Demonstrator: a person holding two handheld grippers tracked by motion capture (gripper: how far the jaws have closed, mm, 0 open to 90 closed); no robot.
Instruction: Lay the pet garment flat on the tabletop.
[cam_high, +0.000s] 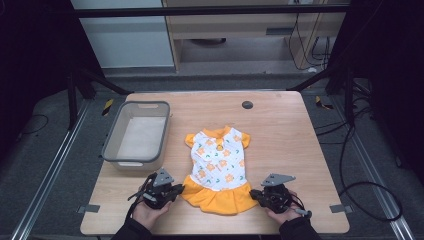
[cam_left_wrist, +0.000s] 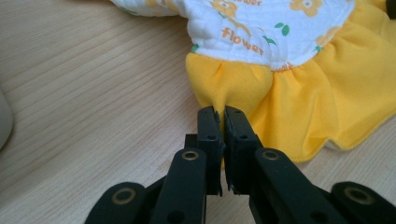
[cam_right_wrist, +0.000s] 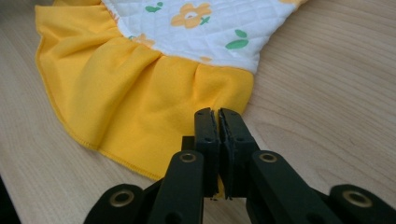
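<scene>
Dress (cam_high: 218, 165) first: a small white quilted one with orange flowers and a yellow ruffled skirt, lying flat near the middle of the wooden table (cam_high: 280, 125), neck toward the far edge and hem toward us. We have it pinched at both lower corners of the skirt. Our left gripper (cam_left_wrist: 221, 114) has its jaws closed on the yellow ruffle at the skirt's left end, a fold of cloth squeezed between them, as the left gripper view shows. Our right gripper (cam_right_wrist: 218, 115) is clamped the same way on the ruffle's right end, just where the yellow meets the bare wood. In the high view both grippers sit low at the hem, our hands behind them at the near edge of the table.

We judge the grasp to be done and the fold, or a lift, about to start. The next move calls for raising both corners together and evenly, so the hem stays taut between us, then carrying it forward over the bodice without dragging the collar.

To the left of the dress stands a grey bin (cam_high: 112, 145), well apart from it. A dark round grommet (cam_high: 247, 105) sits in the table near the far edge.
</scene>
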